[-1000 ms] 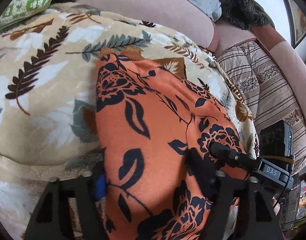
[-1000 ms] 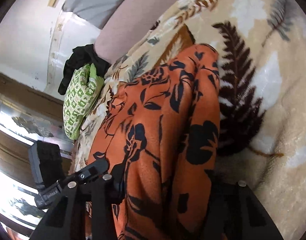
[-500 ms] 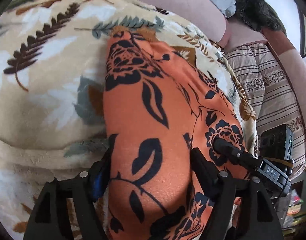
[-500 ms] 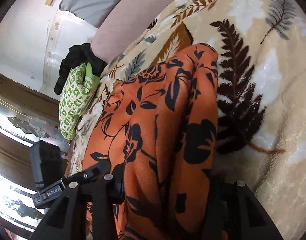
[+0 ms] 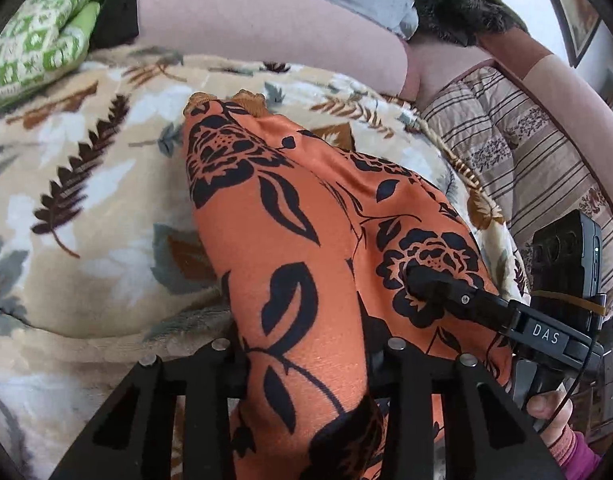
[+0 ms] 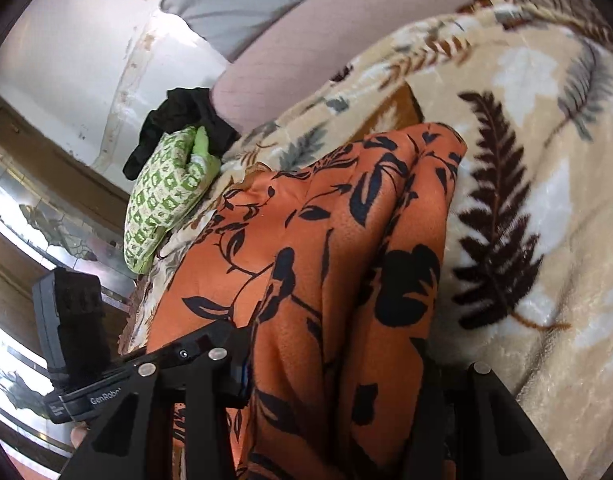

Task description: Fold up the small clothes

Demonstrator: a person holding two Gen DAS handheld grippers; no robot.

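Observation:
An orange garment [image 5: 290,240] with a black flower print lies lengthwise on a leaf-patterned blanket [image 5: 86,184], its near end bunched and raised. My left gripper [image 5: 306,364] is closing, with a thick fold of this cloth pressed between its jaws. In the right wrist view the same garment [image 6: 318,248] runs away from my right gripper [image 6: 334,368], which is shut on the bunched near end. A finger [image 5: 446,296] of the right gripper rests on the cloth to the right in the left wrist view. The garment's far end lies flat on the blanket.
A green patterned cushion [image 5: 34,44] and a black cloth [image 6: 182,120] sit at the blanket's far corner. The pink sofa back [image 5: 266,28] runs behind. A striped quilt [image 5: 506,152] lies to the right, with a dark furry thing [image 5: 458,8] above it.
The left jaws spread wider, then narrowed onto the fold of cloth. Both grippers have risen and drawn back a little, lifting the near end; more of the sofa shows.

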